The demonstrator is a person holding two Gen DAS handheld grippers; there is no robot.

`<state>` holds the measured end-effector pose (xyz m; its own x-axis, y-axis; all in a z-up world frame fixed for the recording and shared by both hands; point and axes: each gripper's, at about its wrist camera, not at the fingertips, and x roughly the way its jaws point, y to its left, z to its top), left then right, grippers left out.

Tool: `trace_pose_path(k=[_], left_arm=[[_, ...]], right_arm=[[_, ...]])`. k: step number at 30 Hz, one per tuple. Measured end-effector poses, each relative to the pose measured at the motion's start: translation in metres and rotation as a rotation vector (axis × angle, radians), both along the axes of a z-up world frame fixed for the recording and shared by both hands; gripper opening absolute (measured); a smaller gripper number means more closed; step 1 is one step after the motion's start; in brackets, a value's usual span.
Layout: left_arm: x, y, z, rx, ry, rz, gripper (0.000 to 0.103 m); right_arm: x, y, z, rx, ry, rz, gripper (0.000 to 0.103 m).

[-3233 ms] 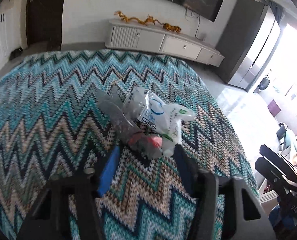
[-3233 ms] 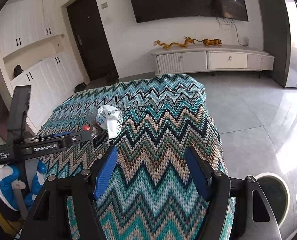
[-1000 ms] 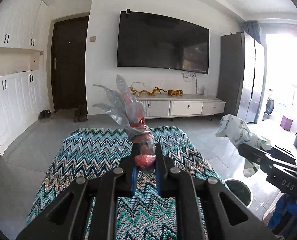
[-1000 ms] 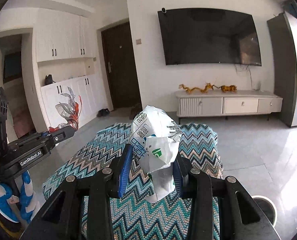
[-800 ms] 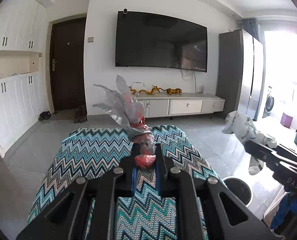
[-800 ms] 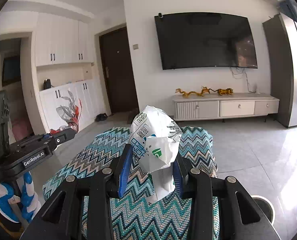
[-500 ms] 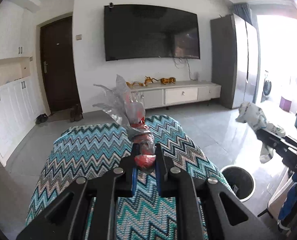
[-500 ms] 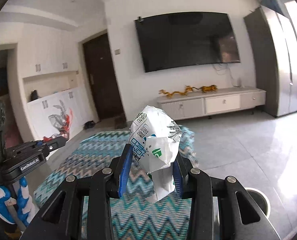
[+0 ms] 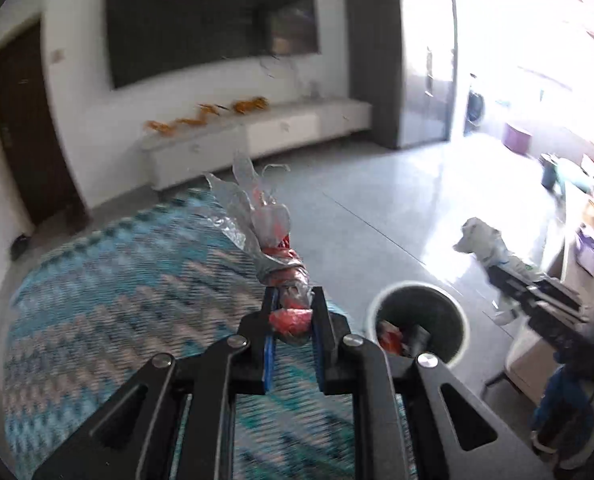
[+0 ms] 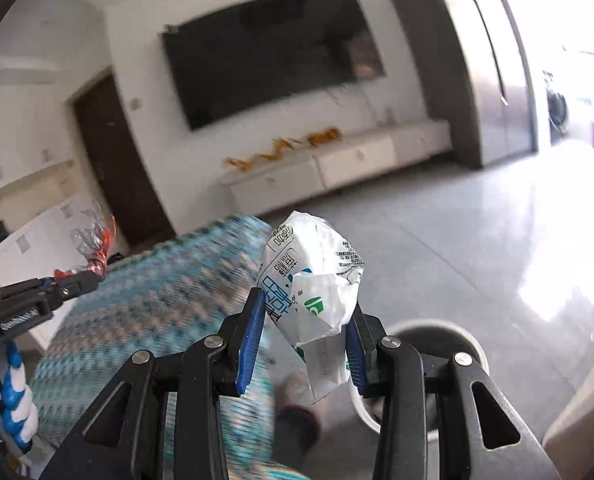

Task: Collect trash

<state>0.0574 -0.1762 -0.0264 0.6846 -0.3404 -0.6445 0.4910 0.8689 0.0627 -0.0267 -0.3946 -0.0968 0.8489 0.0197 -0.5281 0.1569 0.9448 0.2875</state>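
**Crumpled plastic carried toward the bin**

Silvery-red plastic wrapper [image 9: 275, 264] is pinched at its lower end between the nearly closed left tongs [image 9: 291, 320], its twisted top kept upright so nothing spills. A white printed packet [image 10: 315, 280] is clamped in the right tongs [image 10: 305, 320], spread only to the packet's width. Both are held above the zigzag blanket [image 9: 117, 300], near the round bin [image 9: 417, 320]. Trash already inside the bin is shown only by the left view; on the right, just its rim is seen.

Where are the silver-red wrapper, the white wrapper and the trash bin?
silver-red wrapper [image 9: 285, 276], left wrist view, twisted neck above the fingers.
white wrapper [image 10: 317, 280], right wrist view, printed front face.
trash bin [image 9: 453, 304], left wrist view, far rim.
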Motion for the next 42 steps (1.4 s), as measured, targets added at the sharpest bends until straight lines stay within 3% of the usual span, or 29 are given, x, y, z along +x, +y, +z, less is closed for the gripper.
trace_pose_path(k=[6, 14, 16, 18, 22, 29, 34, 42], left_arm=[[0.027, -0.081, -0.036, 0.01, 0.109, -0.15, 0.015], [0.059, -0.165, -0.089, -0.048, 0.34, -0.316, 0.016], [0.066, -0.178, -0.097, -0.073, 0.394, -0.339, 0.028], [0.072, -0.187, -0.101, -0.093, 0.409, -0.344, 0.06], [0.082, -0.189, -0.101, -0.119, 0.414, -0.335, 0.063], [0.074, -0.158, -0.082, -0.102, 0.318, -0.271, 0.063], [0.066, -0.117, -0.058, -0.091, 0.208, -0.187, 0.063], [0.049, -0.016, -0.024, -0.075, 0.068, 0.0, 0.063]], right_arm=[[0.016, -0.047, -0.055, 0.039, 0.11, -0.075, 0.038], [0.046, -0.093, -0.12, 0.082, 0.257, -0.141, 0.043], [0.052, -0.101, -0.133, 0.102, 0.276, -0.158, 0.045], [0.056, -0.108, -0.142, 0.112, 0.294, -0.178, 0.052], [0.054, -0.113, -0.151, 0.122, 0.316, -0.201, 0.056], [0.048, -0.099, -0.127, 0.071, 0.288, -0.223, 0.061], [0.049, -0.065, -0.085, -0.027, 0.222, -0.204, 0.08], [0.05, 0.012, -0.02, -0.157, 0.107, -0.127, 0.096]])
